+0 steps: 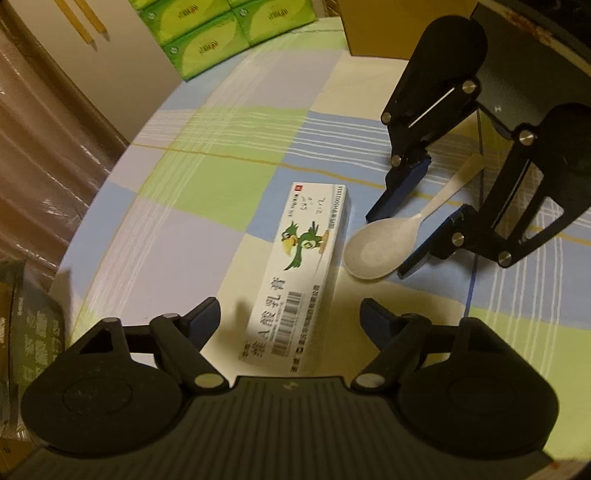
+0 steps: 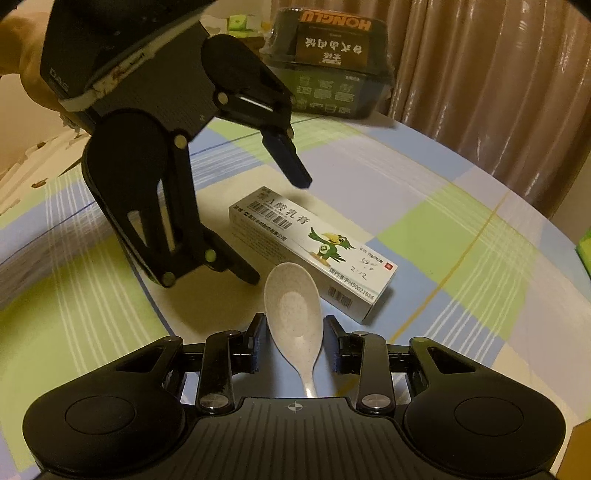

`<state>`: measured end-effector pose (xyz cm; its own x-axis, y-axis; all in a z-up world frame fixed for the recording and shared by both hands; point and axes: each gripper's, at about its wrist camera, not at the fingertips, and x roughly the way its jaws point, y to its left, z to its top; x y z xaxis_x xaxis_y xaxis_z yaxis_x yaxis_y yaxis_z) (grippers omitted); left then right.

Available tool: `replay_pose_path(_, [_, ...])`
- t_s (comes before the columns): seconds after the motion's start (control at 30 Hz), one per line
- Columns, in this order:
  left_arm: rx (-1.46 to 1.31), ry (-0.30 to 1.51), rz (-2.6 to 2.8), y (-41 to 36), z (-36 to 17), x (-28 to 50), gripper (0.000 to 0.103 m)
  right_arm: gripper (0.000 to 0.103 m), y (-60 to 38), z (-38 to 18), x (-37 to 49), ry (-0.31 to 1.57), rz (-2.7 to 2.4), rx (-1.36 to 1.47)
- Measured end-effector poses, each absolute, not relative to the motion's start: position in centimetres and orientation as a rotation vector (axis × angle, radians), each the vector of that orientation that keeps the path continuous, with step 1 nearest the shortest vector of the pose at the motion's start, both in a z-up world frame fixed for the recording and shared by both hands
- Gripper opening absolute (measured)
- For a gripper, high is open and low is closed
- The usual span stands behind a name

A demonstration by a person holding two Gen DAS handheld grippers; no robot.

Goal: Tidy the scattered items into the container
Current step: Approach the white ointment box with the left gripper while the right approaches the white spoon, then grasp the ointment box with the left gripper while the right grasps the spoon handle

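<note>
A white ointment box with a green bird print [image 1: 303, 269] lies on the checked tablecloth, also in the right wrist view [image 2: 314, 251]. A white spoon [image 1: 384, 240] lies beside it, bowl toward the box [image 2: 293, 306]. My left gripper [image 1: 290, 314] is open, its fingers either side of the box's near end, just above it. My right gripper [image 2: 294, 325] is open around the spoon's neck and bowl, not closed on it; it also shows in the left wrist view [image 1: 388, 243].
A dark container with a HONGLU label [image 2: 328, 70] stands at the table's far edge by the curtain. Green tissue packs [image 1: 207, 33] and a cardboard box [image 1: 399, 26] stand at the opposite edge. The round table's rim [image 1: 110, 184] is close.
</note>
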<state>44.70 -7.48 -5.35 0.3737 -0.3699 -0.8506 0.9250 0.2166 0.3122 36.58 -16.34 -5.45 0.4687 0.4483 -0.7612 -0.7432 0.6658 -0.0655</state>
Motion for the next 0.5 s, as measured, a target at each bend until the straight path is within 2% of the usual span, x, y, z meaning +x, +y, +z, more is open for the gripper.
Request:
replay_pose_path(0.17, [0.943,0.733,-1.02,-8.4,-5.5,44.9,0.067,0.03,-16.6,-5.4,36.2,0.805,0.74,-0.432])
replay_pose_path(0.23, [0.935,0.744,-1.021,-8.6,-5.4,44.8,0.051,0.03,-16.9,-5.3,35.9,0.817,0.724,-0.428])
replay_pose_path(0.33, [0.942,0.76,-1.02,-8.9,-5.2,44.4,0.038,0.03,-17.3,-5.2,35.5,0.836,0.701,-0.426])
replay_pose_path(0.5, [0.953,0.784,-1.036,-8.4,-4.9,42.4,0.035,0.03,-18.3,-4.8,34.0,0.884,0.647,-0.408])
